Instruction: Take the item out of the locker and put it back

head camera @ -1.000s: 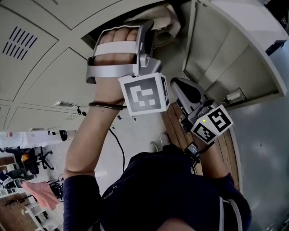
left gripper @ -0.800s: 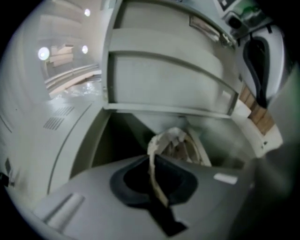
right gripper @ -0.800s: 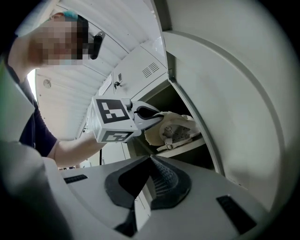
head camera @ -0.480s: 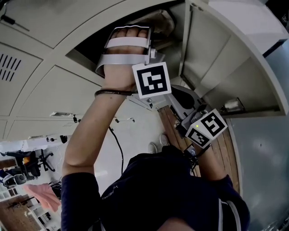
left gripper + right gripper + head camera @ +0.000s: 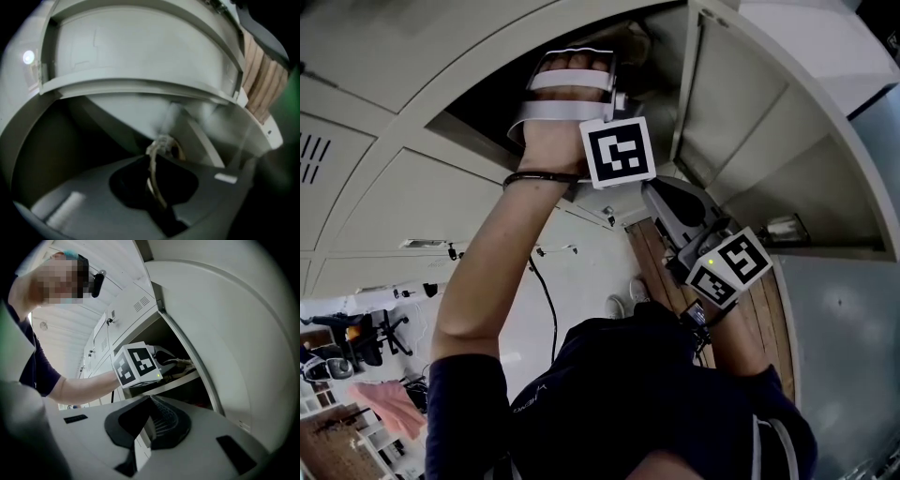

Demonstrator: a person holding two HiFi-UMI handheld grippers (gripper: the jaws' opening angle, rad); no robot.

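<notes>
The bank of pale grey lockers [image 5: 384, 178] fills most of your head view, and one door [image 5: 741, 103] hangs wide open beside the compartment you are working in. That compartment [image 5: 487, 98] is dark inside, and your left arm [image 5: 502, 262] reaches up into it with the hand strapped into the left tool [image 5: 157, 161].

The left tool points into the locker, and its marker cube [image 5: 620, 152] shows a black-and-white square pattern rather than any words. Its jaws stand almost together and have just been easing a little wider, with a pale cord [image 5: 161, 143] running down the narrow slot between them, so you have that cord pinched.

The right tool [image 5: 149, 404] waits lower down, outside the compartment, in front of the open door. Its jaws are a little apart, with a slit of background showing and nothing between them, and its own cube [image 5: 728, 265] carries another square pattern.

The item [image 5: 173, 363] lies on the shelf [image 5: 185, 379] inside the open locker, just past your left hand. In the head view only a tan edge of it shows above your fingers.

A small plate [image 5: 422, 242] sits on one closed door. Its print is too small to read.
</notes>
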